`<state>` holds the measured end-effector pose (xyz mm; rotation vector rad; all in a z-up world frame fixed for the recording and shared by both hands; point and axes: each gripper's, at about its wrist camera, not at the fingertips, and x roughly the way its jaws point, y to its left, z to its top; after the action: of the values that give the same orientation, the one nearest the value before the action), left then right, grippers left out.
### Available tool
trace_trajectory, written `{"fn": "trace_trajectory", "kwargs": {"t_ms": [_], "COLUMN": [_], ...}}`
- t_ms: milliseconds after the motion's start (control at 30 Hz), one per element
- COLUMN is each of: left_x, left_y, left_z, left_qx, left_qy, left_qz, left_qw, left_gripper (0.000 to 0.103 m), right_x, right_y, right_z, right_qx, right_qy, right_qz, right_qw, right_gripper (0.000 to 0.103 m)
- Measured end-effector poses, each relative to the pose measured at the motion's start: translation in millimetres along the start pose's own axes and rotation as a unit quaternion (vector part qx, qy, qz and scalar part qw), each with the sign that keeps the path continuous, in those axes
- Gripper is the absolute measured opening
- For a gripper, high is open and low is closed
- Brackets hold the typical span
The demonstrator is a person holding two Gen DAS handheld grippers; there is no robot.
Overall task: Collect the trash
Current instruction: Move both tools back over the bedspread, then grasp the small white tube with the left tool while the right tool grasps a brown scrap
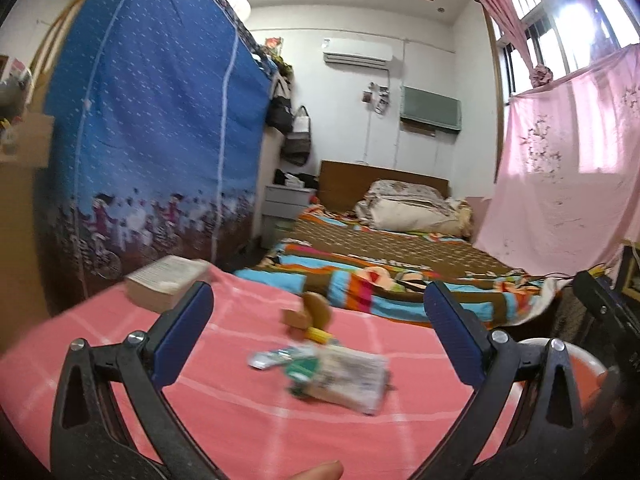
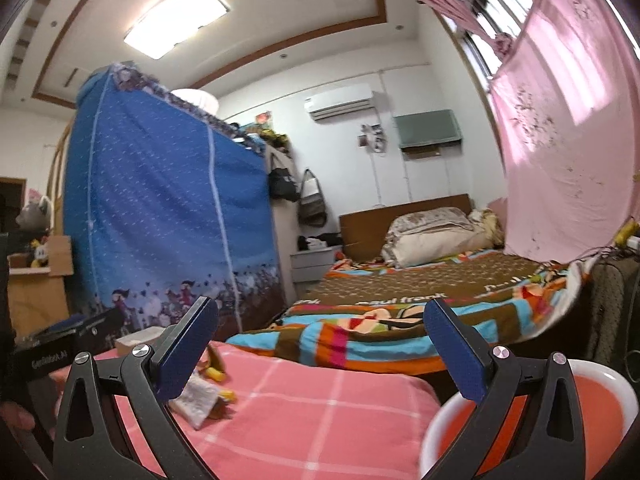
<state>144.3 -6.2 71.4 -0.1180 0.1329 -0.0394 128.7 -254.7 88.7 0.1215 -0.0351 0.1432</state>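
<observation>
Both the left gripper [image 1: 318, 320] and right gripper [image 2: 320, 336] have wide, empty jaws above the pink bench [image 1: 240, 420], where wrappers [image 1: 340, 376] lie.

One book [image 1: 166, 282], one crumpled wrapper [image 1: 344, 376], one white-rimmed bin [image 2: 532, 420], two hanging bags [image 1: 296, 132].
</observation>
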Motion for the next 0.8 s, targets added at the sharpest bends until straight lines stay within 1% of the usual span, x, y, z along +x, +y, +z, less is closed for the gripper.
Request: {"fn": "trace_trajectory", "kwargs": {"t_ms": [200,267,333,433,533,567,600,633,700,733,800], "left_x": [6.8,12.0,17.1,30.0,47.6,53.2,59.6,63.6,72.7,78.6,91.4], "left_y": [25.8,33.3,38.9,43.3,45.7,48.4,49.7,50.9,51.2,52.0,50.0], "left_z": [-4.1,-7.9,-9.5,-12.0,-20.1,-23.0,-25.4,-27.2,-31.5,-34.8,-41.0], "left_qx": [0.018,0.017,0.019,0.027,0.036,0.032,0.025,0.021,0.016,0.013,0.010], "left_qy": [-0.008,-0.002,0.011,0.052,0.106,0.123,0.144,0.156,0.186,0.202,0.237], "left_qz": [0.021,0.023,0.023,0.019,0.020,0.015,0.005,0.002,-0.006,-0.011,-0.019], "left_qw": [0.9996,0.9996,0.9995,0.9981,0.9935,0.9918,0.9892,0.9875,0.9824,0.9792,0.9714], "left_gripper": [0.103,0.103,0.103,0.103,0.103,0.101,0.098,0.096,0.084,0.081,0.071], "right_x": [18.1,28.0,37.3,54.1,75.5,81.1,86.6,90.0,97.6,100.4,107.5], "right_y": [25.1,33.2,37.9,42.9,47.9,49.1,50.2,50.7,52.1,51.9,50.1], "right_z": [-12.7,-17.3,-22.9,-31.6,-41.9,-44.9,-48.4,-50.8,-56.4,-59.0,-64.2], "right_qx": [-0.032,-0.041,-0.046,-0.052,-0.063,-0.066,-0.070,-0.072,-0.072,-0.071,-0.066], "right_qy": [0.014,0.027,0.044,0.082,0.141,0.157,0.174,0.186,0.211,0.221,0.246], "right_qz": [0.018,0.022,0.020,0.014,0.007,0.005,0.003,0.002,0.002,0.004,0.008], "right_qw": [0.999,0.999,0.998,0.995,0.988,0.985,0.982,0.980,0.975,0.973,0.967], "right_gripper": [0.103,0.103,0.103,0.103,0.103,0.103,0.103,0.103,0.101,0.098,0.085]}}
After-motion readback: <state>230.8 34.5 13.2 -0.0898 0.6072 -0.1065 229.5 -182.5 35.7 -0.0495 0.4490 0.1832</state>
